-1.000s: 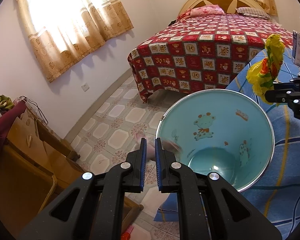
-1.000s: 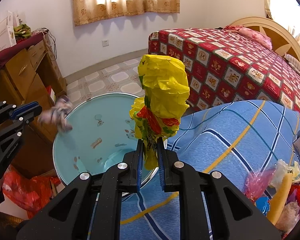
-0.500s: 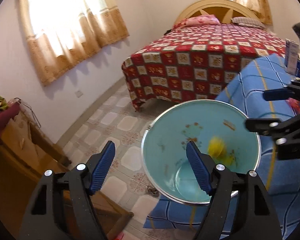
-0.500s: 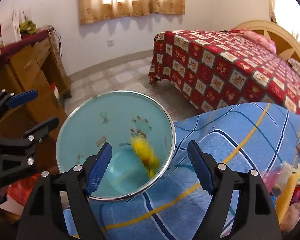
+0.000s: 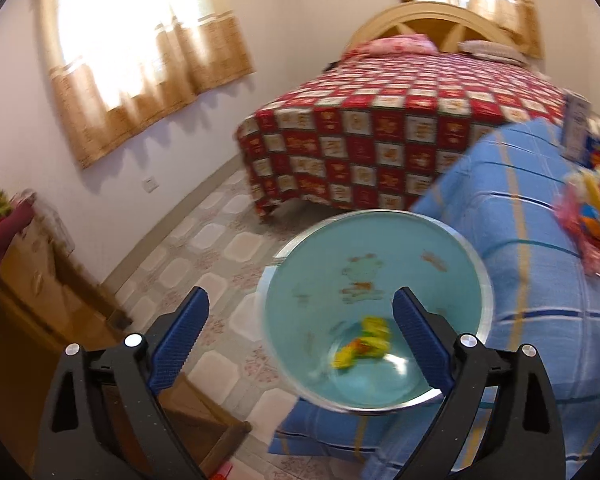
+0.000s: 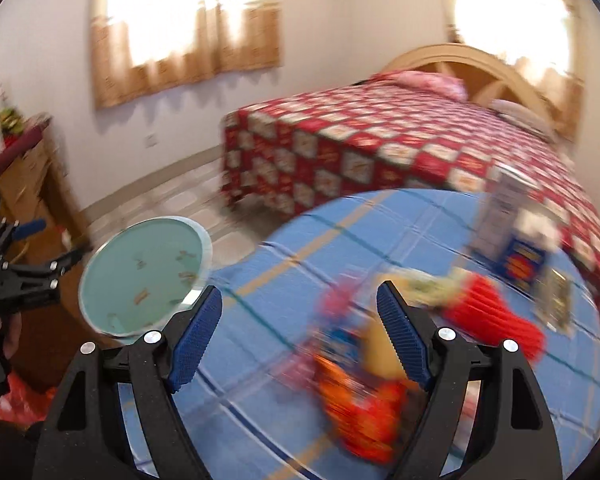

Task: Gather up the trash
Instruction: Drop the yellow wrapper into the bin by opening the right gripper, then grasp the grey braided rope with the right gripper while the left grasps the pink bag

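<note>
Both the left gripper [image 5: 300,320] and right gripper [image 6: 300,312] have just been opening, jaws wide and empty, since the yellow wrapper [image 5: 362,342] lies in the bin [image 5: 476,276], freeing them for the trash pile [image 6: 364,364].

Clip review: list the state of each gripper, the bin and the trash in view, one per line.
Left gripper: open, nothing between its jaws.
Right gripper: open, empty, aimed at the pile.
Light blue cartoon-print bin: upright.
Yellow crumpled wrapper: lying in the bin.
Pile of colourful wrappers: on the blue striped cloth, uncollected.
</note>
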`<state>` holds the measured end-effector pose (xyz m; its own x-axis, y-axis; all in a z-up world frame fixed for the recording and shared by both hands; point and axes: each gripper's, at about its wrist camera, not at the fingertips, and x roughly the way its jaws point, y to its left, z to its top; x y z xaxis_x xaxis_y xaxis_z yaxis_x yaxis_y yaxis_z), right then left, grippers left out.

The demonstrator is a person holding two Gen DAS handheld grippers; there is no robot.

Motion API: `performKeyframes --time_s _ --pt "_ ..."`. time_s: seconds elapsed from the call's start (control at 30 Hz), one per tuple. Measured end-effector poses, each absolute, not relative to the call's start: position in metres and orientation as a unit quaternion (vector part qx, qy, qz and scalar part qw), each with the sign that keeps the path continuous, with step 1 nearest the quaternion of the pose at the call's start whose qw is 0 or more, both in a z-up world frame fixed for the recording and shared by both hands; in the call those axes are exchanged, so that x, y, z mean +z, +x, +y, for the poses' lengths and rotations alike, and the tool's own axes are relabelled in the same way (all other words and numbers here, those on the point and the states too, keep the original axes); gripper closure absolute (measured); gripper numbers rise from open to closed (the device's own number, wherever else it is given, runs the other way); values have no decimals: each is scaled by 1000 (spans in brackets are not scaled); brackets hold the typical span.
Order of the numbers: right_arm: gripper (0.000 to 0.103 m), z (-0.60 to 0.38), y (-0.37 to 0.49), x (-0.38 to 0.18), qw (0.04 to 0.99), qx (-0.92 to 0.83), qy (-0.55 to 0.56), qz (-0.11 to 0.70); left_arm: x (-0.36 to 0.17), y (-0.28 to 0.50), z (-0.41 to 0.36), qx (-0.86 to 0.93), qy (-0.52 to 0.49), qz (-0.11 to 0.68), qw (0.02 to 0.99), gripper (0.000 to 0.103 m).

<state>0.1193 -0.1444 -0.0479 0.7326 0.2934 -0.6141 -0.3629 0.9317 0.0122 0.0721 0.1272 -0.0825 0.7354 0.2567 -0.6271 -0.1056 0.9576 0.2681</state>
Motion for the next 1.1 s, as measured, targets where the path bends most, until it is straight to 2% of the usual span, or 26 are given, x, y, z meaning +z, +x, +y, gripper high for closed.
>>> performKeyframes --time_s 0.37,0.67,0.73,0.77,0.8,0.83,0.93,1.1 --pt "24 -270 65 -83 939 24 10 344 -109 68 2 -40 152 357 921 10" --pt "26 -259 41 -101 936 60 44 345 -119 61 -23 -58 152 367 916 10" --pt "45 -248 44 -110 929 78 35 360 -122 58 -21 -58 158 369 914 10" --pt "49 -244 46 -117 923 88 34 372 -123 57 -20 -57 158 371 914 10" --pt "58 -242 45 -120 920 94 36 379 -124 58 -18 -55 155 373 913 10" --pt "78 -241 46 -124 917 99 36 385 -123 59 -16 -53 151 373 914 10" --pt "81 -238 41 -127 913 120 40 387 -118 61 -13 -52 143 368 917 10" --pt "81 -246 29 -96 932 121 47 339 -108 64 -21 -61 133 357 922 10"
